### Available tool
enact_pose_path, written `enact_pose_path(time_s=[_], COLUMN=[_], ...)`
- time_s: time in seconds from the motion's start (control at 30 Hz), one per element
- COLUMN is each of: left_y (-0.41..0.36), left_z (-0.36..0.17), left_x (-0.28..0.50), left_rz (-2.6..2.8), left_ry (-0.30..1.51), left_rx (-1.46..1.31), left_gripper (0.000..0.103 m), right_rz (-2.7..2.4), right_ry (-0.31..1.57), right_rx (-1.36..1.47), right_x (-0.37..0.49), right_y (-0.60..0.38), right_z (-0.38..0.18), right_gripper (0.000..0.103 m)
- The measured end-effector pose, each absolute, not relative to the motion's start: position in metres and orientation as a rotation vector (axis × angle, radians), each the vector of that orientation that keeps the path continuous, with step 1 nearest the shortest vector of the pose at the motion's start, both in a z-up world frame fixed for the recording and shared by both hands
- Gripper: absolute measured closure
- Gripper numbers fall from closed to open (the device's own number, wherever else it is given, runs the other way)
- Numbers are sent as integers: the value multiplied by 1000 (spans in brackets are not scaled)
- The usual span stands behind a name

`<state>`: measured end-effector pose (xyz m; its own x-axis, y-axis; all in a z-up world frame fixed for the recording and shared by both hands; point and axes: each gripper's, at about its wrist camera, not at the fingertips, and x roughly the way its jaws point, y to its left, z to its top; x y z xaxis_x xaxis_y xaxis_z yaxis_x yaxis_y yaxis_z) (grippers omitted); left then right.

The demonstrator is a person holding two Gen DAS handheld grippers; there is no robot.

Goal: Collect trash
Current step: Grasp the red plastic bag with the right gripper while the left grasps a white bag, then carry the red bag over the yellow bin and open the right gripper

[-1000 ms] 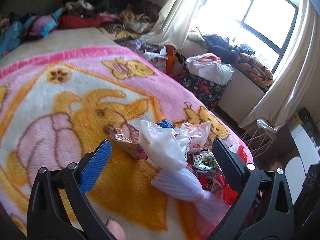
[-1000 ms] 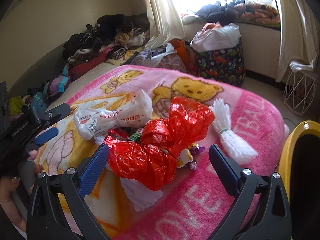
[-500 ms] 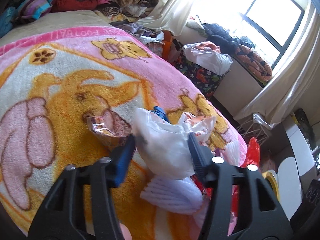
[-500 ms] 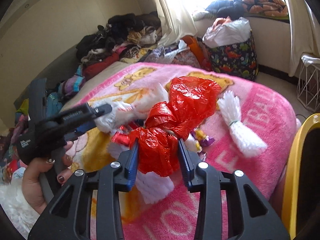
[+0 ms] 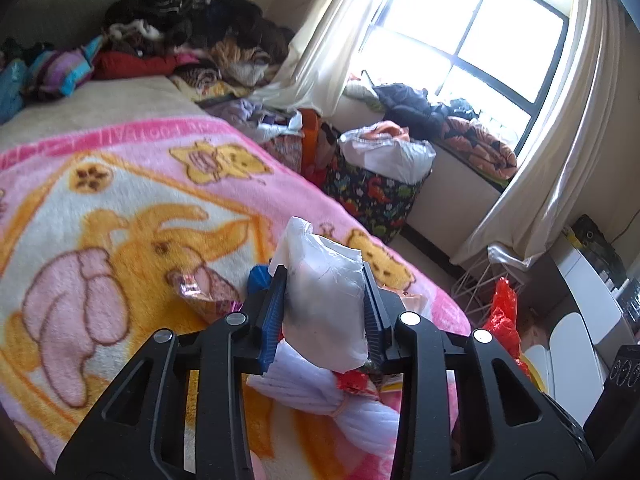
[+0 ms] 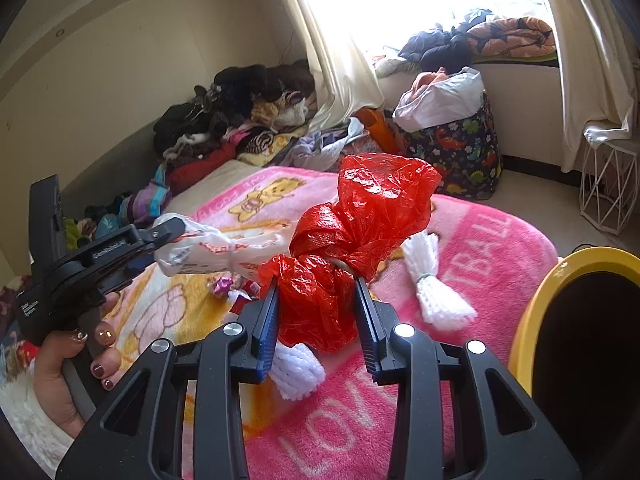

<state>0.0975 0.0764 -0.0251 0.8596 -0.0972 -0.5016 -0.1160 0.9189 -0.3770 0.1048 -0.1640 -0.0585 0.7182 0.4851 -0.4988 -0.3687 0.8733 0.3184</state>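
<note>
Each tool grips one knotted bag by its bulging middle, so it hangs free of the bed: the left tool (image 5: pixel 325 312), closing, pinches the white bag (image 5: pixel 326 300), the right tool (image 6: pixel 316 316) clamps the red bag (image 6: pixel 360 232) near the yellow bin (image 6: pixel 532 312), likely its destination.
</note>
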Motion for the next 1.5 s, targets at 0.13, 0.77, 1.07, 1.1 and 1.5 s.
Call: enact_pose_path(time_s=[0.13, 0.77, 1.07, 1.1, 1.5], left_y=[69, -5, -44, -48, -100], left_z=[-12, 10, 12, 12, 4], left_x=[93, 84, 83, 83, 88], left_rz=[-8, -162, -225, -230, -280], left_ry=[518, 513, 527, 529, 566], left_rx=[-404, -318, -266, -262, -181], left_gripper=[77, 79, 79, 79, 79], right_rz=[462, 341, 275, 268, 193], right_ry=[583, 526, 519, 520, 545], right_rx=[212, 264, 297, 301, 339], right_x=[96, 64, 48, 47, 27], right_y=[-178, -249, -285, -289, -336], right_z=[-51, -31, -33, -33, -44], right_gripper=[70, 70, 70, 70, 70])
